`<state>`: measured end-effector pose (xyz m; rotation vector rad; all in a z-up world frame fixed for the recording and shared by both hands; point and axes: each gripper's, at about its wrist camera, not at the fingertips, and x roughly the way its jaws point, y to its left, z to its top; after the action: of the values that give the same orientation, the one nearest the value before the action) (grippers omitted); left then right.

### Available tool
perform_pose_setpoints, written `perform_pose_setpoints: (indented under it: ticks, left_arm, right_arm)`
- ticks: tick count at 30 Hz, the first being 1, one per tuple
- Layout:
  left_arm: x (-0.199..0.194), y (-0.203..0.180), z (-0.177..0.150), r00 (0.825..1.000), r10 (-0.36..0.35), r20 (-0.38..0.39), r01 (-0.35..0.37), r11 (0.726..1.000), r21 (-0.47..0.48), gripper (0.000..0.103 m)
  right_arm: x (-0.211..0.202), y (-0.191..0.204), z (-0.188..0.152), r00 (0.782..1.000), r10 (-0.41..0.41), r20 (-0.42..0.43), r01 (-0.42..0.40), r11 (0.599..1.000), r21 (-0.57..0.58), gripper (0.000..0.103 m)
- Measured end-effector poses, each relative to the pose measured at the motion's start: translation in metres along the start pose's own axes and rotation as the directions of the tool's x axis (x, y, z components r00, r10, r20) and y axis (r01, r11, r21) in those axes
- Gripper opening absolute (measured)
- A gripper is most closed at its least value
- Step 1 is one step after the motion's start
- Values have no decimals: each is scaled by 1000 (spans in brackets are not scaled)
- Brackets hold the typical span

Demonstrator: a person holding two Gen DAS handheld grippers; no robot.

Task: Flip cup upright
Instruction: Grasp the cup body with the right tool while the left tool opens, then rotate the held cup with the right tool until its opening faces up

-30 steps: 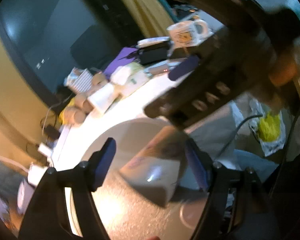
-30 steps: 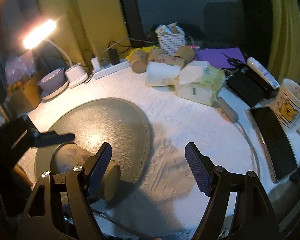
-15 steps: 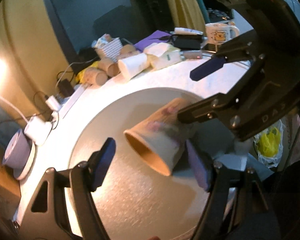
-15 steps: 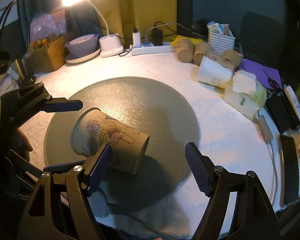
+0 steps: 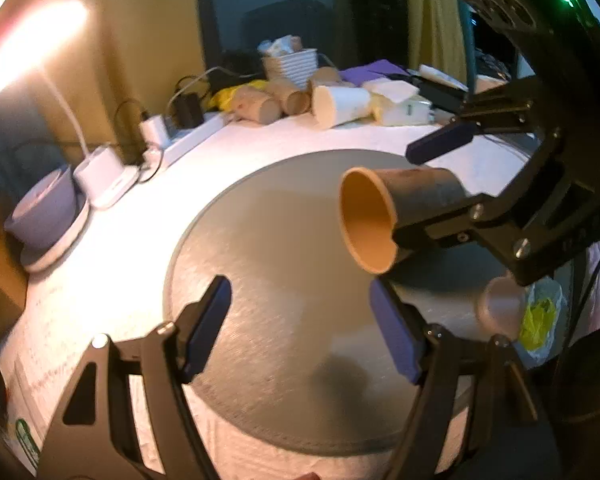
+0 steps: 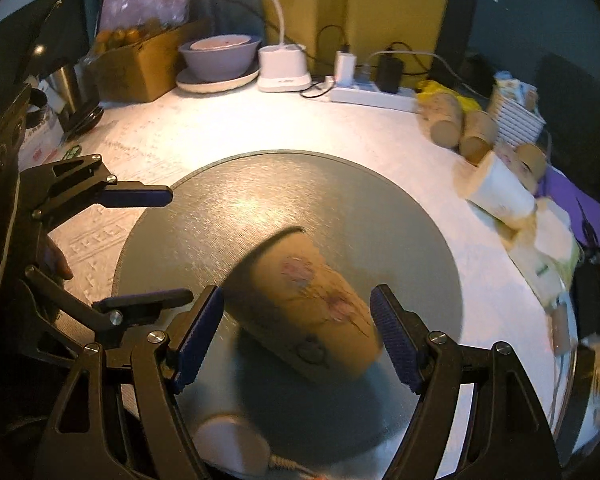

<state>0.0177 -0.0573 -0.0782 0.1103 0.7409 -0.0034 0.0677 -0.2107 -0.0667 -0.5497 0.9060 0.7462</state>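
Right gripper (image 6: 298, 338) up close, and the brown paper cup (image 6: 306, 312) sits between its blue-padded fingers (image 6: 396, 344), lying tilted on its side with the base toward the camera and the mouth pointing away. The blur makes it hard to say whether the pads press on the cup walls, so whether this tool holds the cup I cannot tell. From the left wrist view the same cup (image 5: 384, 216) hangs above the round grey mat (image 5: 284, 320), orange-brown mouth open toward the lens, with the right gripper (image 5: 440, 188) reaching in from the right, one finger above the cup and one across its side.

Left gripper (image 5: 300, 328) is spread wide with nothing between its pads, hovering over the near part of the mat. In the right wrist view it (image 6: 156, 248) shows at the left edge, fingers well apart, beside the cup but not touching it.

Further back on the white table (image 6: 220, 132): a lavender bowl (image 6: 220, 52) on a plate, a lamp base (image 6: 284, 70), a power strip (image 6: 374, 94), then spare paper cups (image 6: 444, 126) lying beside a white basket (image 6: 518, 116).
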Motion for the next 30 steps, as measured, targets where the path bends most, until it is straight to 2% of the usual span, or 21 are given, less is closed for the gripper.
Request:
perform_pose_setpoints:
  ticks: [13,15,17,21,30]
  left_arm:
    - [5,55,-12,1000,-8,20,11,987,-162,73]
    - [6,63,-12,1000,-16,27,20,982,-187,73]
    - [7,68,-13,999,-23,30,29,978,-208,73]
    - [11,80,-15,998,-54,28,60,963,-264,73]
    - [18,89,-15,996,-90,13,90,949,-301,73]
  right_arm:
    - [28,14,31,994,-11,-111,-3,992,-126,79]
    - [31,16,32,992,-20,-126,0,988,-158,81]
    - [37,17,32,988,-30,-154,0,982,-187,88]
    - [45,20,32,981,-20,-194,-23,976,-218,88]
    - [69,17,40,966,-68,-248,1,965,-261,88]
